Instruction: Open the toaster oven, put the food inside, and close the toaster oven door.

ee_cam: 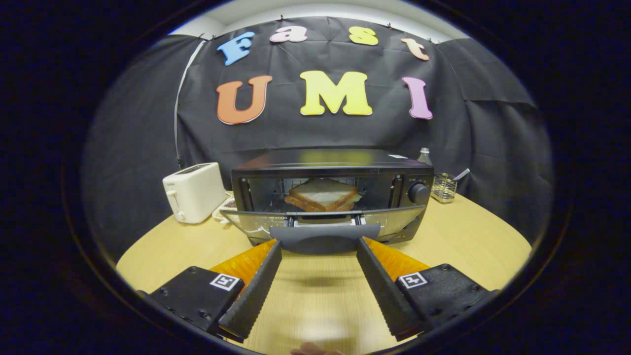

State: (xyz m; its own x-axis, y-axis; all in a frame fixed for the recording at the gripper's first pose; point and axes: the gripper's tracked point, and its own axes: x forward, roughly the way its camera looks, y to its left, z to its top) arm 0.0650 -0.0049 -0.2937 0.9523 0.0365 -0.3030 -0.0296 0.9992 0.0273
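While its tips flank the door handle (sandwich inside), the claw gapes wide, gripping nothing.

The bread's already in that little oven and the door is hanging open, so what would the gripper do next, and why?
Probably lift the door handle up and push the door shut. The bread already lies inside the toaster oven, the door hangs down open, and the open gripper has its fingertips at either end of the handle, gripping nothing.

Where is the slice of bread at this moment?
In the gripper view, the bread lies inside the toaster oven, behind its lowered door, beyond the open gripper. A white toaster stands beside the oven.
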